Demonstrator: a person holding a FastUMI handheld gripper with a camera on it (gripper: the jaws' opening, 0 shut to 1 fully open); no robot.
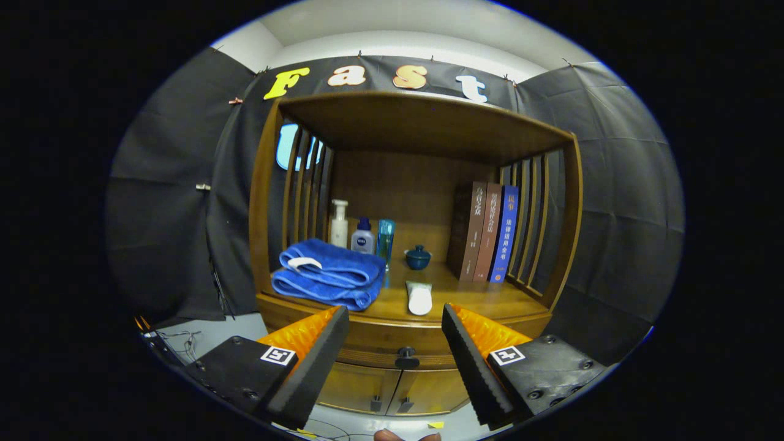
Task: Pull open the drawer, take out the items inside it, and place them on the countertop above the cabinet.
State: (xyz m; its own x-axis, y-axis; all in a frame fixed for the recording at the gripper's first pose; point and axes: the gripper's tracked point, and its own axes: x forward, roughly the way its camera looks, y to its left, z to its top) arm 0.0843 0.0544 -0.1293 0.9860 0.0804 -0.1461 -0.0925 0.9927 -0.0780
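A wooden cabinet stands ahead with its drawer (392,343) closed under the countertop (478,300). The drawer's dark round knob (407,353) sits between my fingers, a little beyond them. My gripper (395,321) is open, holding nothing, some way in front of the cabinet. A small white flat item (420,298) lies on the countertop near its front edge, just above the knob. What is inside the drawer is hidden.
On the countertop lie a folded blue towel (331,274), a white pump bottle (339,224), a small blue-capped bottle (362,237), a clear blue bottle (386,240), a dark blue lidded cup (418,257) and three upright books (487,231). Two lower doors (392,389) sit beneath the drawer.
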